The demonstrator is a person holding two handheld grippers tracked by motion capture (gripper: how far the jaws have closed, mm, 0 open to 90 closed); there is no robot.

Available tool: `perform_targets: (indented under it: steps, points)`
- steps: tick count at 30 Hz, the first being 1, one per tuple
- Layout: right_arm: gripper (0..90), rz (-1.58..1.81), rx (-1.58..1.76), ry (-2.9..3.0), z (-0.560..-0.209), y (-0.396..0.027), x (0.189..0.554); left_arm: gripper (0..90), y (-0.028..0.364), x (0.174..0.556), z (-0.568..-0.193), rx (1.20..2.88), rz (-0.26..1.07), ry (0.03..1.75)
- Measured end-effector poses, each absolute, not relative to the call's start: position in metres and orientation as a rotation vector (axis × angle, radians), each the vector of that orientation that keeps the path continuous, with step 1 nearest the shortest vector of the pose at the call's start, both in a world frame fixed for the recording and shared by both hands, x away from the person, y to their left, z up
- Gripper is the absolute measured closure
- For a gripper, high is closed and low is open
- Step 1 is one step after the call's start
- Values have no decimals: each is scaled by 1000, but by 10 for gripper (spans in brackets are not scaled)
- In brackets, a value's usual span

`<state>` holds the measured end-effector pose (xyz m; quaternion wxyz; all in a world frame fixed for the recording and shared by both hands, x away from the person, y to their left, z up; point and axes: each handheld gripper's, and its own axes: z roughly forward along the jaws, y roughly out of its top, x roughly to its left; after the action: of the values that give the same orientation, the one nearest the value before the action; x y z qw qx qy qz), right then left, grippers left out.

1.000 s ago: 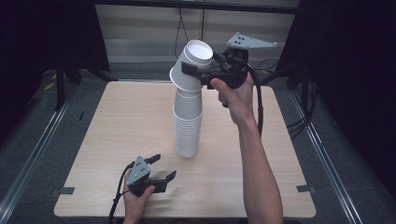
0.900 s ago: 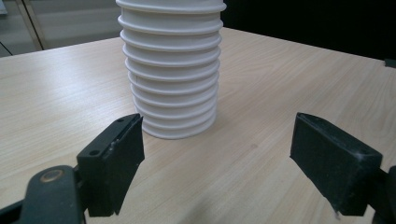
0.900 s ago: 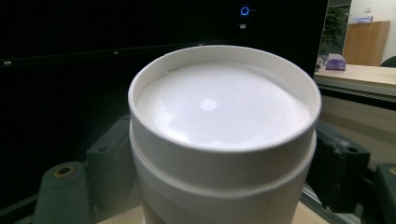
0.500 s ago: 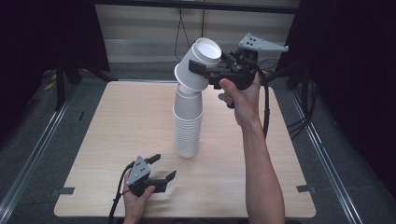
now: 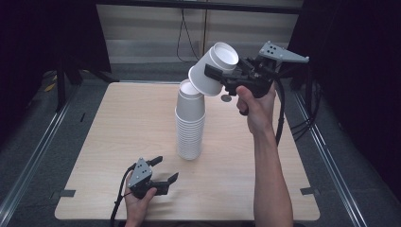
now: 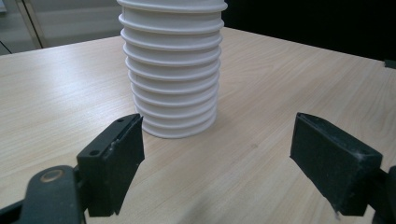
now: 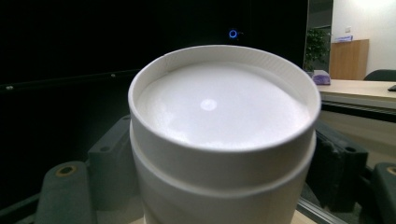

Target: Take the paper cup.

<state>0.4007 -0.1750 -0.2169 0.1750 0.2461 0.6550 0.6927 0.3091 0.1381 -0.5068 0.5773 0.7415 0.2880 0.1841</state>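
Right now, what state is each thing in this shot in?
Held cup: tilted, raised at the stack's top, clamped in the right claw.
Right claw: shut on the held cup.
Cup stack: upside down, standing on the table, untouched by the left claw.
Left claw: open, empty, low over the table near the stack.

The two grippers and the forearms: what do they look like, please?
Both are black handheld tools with two blocky black jaws. The left gripper carries a grey three-cornered plate with small dark holes, and a black cable trails from it. The right gripper has the same grey plate on top and a thicker black cable hanging beside the arm. Both forearms are bare, with no sleeves.
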Motion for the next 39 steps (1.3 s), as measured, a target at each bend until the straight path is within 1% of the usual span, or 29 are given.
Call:
perform_targets:
  steps: [8, 18, 26, 31, 39]
  points:
    - [218, 1933, 720, 1849, -222, -187, 387, 173, 138, 309, -507, 1734, 429, 687]
    - [218, 1940, 699, 1832, -240, -192, 360, 173, 138, 309, -507, 1731, 431, 683]
    - [217, 1937, 741, 1829, -262, -199, 351, 172, 139, 310, -507, 1738, 435, 681]
    - [216, 1925, 758, 1852, -280, -201, 345, 170, 138, 311, -507, 1745, 412, 679]
    - [215, 1914, 757, 1882, -298, -196, 341, 161, 142, 314, -507, 1713, 374, 678]
